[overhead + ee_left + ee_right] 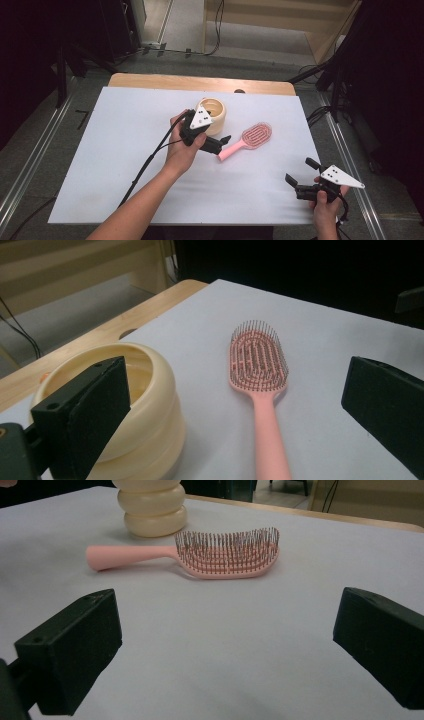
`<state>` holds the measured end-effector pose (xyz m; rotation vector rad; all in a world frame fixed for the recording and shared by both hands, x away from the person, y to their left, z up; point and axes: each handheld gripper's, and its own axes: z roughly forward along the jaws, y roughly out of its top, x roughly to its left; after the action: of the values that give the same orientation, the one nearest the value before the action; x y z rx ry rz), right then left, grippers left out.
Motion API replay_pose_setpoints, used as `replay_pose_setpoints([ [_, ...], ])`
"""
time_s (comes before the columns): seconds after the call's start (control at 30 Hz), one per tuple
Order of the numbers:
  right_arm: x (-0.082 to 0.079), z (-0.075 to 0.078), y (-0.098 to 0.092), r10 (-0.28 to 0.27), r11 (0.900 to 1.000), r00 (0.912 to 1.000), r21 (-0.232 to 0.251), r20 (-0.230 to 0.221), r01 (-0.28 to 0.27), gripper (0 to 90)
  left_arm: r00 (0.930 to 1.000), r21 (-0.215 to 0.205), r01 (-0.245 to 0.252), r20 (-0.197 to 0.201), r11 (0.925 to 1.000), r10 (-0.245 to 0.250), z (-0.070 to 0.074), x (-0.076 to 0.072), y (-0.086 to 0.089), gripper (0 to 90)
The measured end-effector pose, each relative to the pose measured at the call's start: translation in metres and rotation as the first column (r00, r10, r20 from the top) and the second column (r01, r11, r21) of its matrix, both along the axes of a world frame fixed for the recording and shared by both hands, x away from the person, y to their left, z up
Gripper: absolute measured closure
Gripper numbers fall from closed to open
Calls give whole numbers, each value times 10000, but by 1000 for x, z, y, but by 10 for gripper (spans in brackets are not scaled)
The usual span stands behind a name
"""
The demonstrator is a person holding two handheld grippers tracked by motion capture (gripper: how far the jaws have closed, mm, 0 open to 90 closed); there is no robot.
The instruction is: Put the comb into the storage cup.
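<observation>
A pink hairbrush (247, 140) (259, 375) (200, 555) lies bristles-up on the white table cover, handle toward the person. Just left of it stands a cream ribbed cup (214, 115) (135, 405) (151, 507). My left gripper (220, 142) (235, 410) hovers open just above the table at the brush's handle end, one jaw beside the cup, the handle between the jaws but untouched. At the near right corner my right gripper (299, 172) (227, 650) is open and holds nothing, aimed at the brush from some distance.
The white cover (125, 150) lies over a wooden table whose far edge (200, 81) shows. Black stands and cables ring the table on the floor. Both grippers trail cables toward the near side.
</observation>
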<state>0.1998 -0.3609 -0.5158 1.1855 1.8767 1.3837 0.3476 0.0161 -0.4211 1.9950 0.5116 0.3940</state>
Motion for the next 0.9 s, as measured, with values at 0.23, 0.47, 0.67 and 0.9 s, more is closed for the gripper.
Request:
replay_pose_setpoints([
  [0.23,1,0,1,-13,10000,10000,-77,-17,13,0,9984,665,368,-445,9971,-339,-5,6,-21,0],
  [0.47,1,0,1,-9,10000,10000,-43,-4,9,0,9957,1188,559,-806,9913,-465,-15,13,-41,27],
  [0.67,0,0,0,20,10000,10000,20,2,-20,0,9969,1655,187,-781,9860,-58,-26,17,-52,112],
  [0.9,1,0,0,47,10000,10000,-34,45,-47,0,9884,2236,273,-1515,9743,71,-40,25,-64,144],
])
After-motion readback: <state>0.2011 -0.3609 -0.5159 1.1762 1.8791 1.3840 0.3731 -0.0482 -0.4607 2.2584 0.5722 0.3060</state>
